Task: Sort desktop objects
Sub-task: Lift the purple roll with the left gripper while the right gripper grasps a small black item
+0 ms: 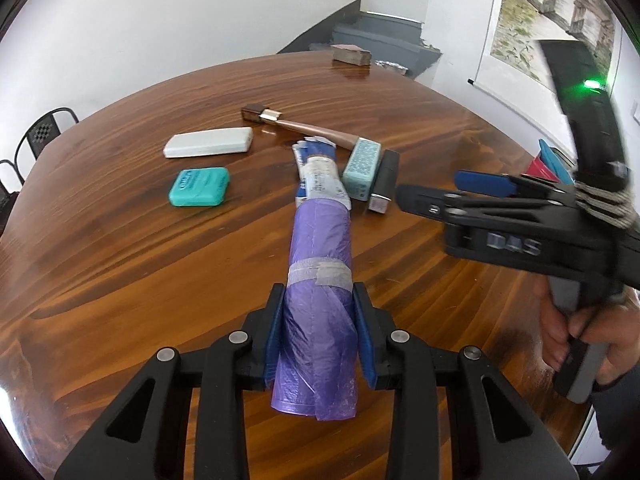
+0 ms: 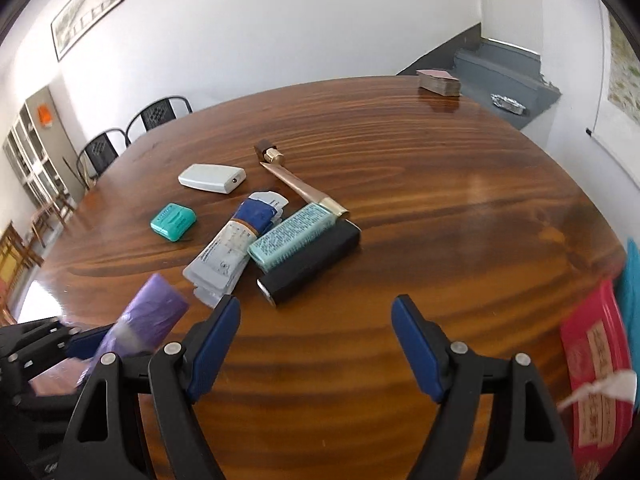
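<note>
While the purple roll (image 1: 320, 312) of plastic bags, bound by a band of pale tape, sits clamped between the blue pads of the left tool (image 1: 320, 340), its far end points toward the cluster of small things in the middle of the table (image 1: 160, 260). From the right wrist view the same roll (image 2: 148, 320) shows at lower left, blurred, tilted and clear of the wood, with the left tool (image 2: 80, 344) gripping it.

Just beyond the roll lies a white and blue tube (image 1: 320, 184), and touching its right side is a pale green box (image 1: 362, 168) that rests against a black rectangular case (image 1: 384, 180). Behind these a pinkish-brown stick with gold bands (image 1: 304, 126) lies aslant. To the left, apart from the cluster, are a teal case (image 1: 200, 186) and, farther back, a flat white box (image 1: 210, 142).

The right tool (image 2: 316, 344) hangs released, its jaws standing wide with nothing between them, over bare wood near the black case (image 2: 308, 264). In the left wrist view that tool (image 1: 432, 196) comes in from the right, blurred, with a hand (image 1: 576, 340) around its grip.

At the right edge of the table sit a red tray (image 2: 596, 368) and a blue one (image 2: 632, 280) beside it. Far back on the table lie a deck of cards (image 2: 438, 80) and a crumpled piece of foil (image 2: 508, 104). Black chairs (image 2: 160, 114) stand along the wall.
</note>
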Tool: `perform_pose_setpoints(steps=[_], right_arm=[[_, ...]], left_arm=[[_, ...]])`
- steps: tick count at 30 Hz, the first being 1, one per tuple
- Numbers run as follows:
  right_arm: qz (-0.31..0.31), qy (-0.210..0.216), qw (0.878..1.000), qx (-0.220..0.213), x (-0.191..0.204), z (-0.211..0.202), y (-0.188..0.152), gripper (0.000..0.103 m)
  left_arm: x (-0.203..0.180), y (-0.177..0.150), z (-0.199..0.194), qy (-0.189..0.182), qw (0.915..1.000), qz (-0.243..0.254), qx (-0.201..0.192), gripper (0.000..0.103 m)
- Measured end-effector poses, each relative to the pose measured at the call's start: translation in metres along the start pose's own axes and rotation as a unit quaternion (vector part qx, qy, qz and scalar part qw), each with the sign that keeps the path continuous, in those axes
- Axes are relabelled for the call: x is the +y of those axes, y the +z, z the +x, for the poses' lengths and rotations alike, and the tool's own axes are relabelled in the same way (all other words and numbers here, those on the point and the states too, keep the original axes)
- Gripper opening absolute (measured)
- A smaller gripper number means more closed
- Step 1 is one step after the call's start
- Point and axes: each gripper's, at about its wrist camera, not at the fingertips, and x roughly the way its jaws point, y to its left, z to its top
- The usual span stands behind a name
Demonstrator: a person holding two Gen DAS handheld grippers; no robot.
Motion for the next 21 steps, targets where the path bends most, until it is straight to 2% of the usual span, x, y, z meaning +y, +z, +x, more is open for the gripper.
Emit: perform_pose_setpoints(steps=[7,14,15,16,18,19,21], right_arm=[[-0.015,0.003,1.0,0.018,0.011,0.025,0.012,0.081],[-0.004,-0.033,0.999,0.023,-0.008,0.028,0.009,0.081],[0.0,-0.039,0.999,0.023,-0.012,0.027,0.008,0.077],[0.004,-0.046,0.999,0.024,-0.017,0.027,0.007,0.068],[0.01,-0.048,0.998,0.027,-0.022,0.027,0.006,0.056],[0.011,-0.047,0.998,0.025,-0.025,0.027,0.006,0.052],[0.011,-0.047,0.999,0.025,-0.026,0.026,0.007,0.052]], left_arm=[[0.007,-0.002,-0.002,-0.003,0.9999,-0.012,-0.002,0.035],[0.008,-0.003,0.0,-0.007,0.9999,-0.015,0.002,0.035],[0.007,-0.004,0.0,-0.007,0.9999,-0.015,0.003,0.035],[0.007,-0.004,0.0,-0.007,0.9998,-0.015,0.004,0.035],[0.006,-0.004,0.002,-0.009,0.9998,-0.015,0.007,0.035],[0.005,-0.004,0.003,-0.009,0.9998,-0.015,0.008,0.035],[0.003,-0.004,0.003,-0.01,0.9998,-0.014,0.009,0.035]])
